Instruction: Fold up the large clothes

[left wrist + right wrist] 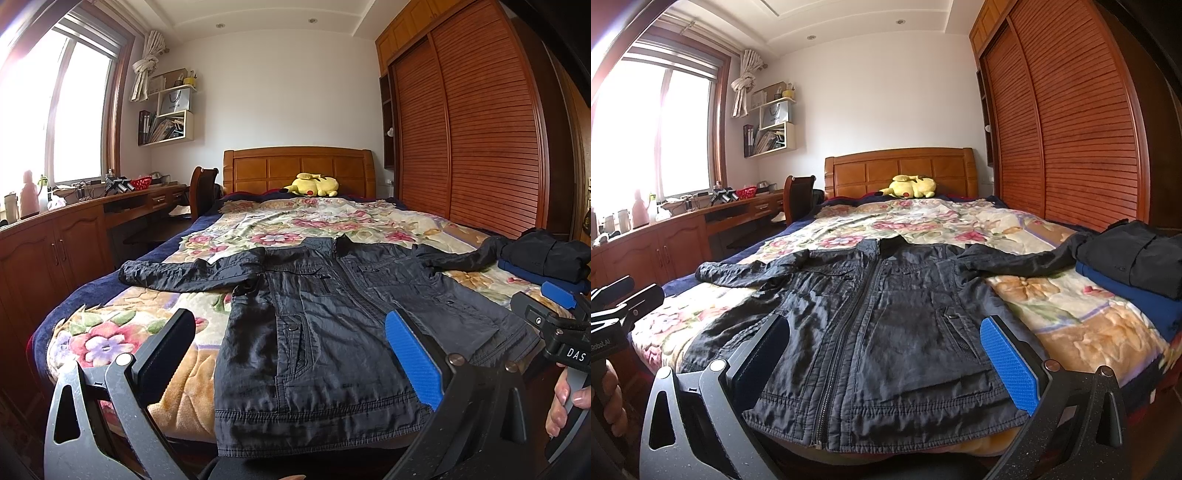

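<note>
I have both hand-held grippers, left [291, 354] and right [886, 354], spread wide and empty just short of the black jacket [882, 325], which lies flat mid-frame on the bed [1071, 321], zip running away toward the headboard, hem nearest me

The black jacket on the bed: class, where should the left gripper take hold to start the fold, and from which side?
Probably the cuff of the sleeve stretched toward the desk side. The jacket lies flat, zipped, front up, sleeves spread, so that end is a free edge. The left gripper, open above the hem, would best come in from the bed's left edge.
</note>
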Motion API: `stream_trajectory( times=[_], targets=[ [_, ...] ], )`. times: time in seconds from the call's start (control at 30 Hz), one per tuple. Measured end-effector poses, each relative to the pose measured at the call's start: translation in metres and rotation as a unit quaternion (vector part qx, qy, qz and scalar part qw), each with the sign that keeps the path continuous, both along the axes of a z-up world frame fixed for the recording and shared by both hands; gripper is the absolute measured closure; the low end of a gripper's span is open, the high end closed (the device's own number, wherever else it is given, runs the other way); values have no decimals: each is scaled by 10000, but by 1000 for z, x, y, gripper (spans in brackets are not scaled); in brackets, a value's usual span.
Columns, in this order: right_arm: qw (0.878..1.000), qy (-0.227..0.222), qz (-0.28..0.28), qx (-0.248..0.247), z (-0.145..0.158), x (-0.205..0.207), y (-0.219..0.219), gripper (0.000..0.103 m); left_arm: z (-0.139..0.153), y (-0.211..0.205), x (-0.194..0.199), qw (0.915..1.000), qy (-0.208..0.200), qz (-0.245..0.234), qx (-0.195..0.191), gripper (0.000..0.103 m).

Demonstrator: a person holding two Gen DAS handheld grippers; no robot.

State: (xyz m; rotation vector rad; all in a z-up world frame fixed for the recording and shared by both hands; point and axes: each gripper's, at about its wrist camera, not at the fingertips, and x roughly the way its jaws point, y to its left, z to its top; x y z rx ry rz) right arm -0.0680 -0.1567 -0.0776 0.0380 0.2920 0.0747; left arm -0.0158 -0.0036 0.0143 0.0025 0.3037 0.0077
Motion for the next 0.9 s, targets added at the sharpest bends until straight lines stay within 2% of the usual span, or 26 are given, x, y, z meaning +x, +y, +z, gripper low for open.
stream_trajectory(
  times=[0.9],
  targets=[
    [10000,-9,17,6,3,-1,1,0,5,-1,0,10000,-27,-9,22,0]
  ],
)
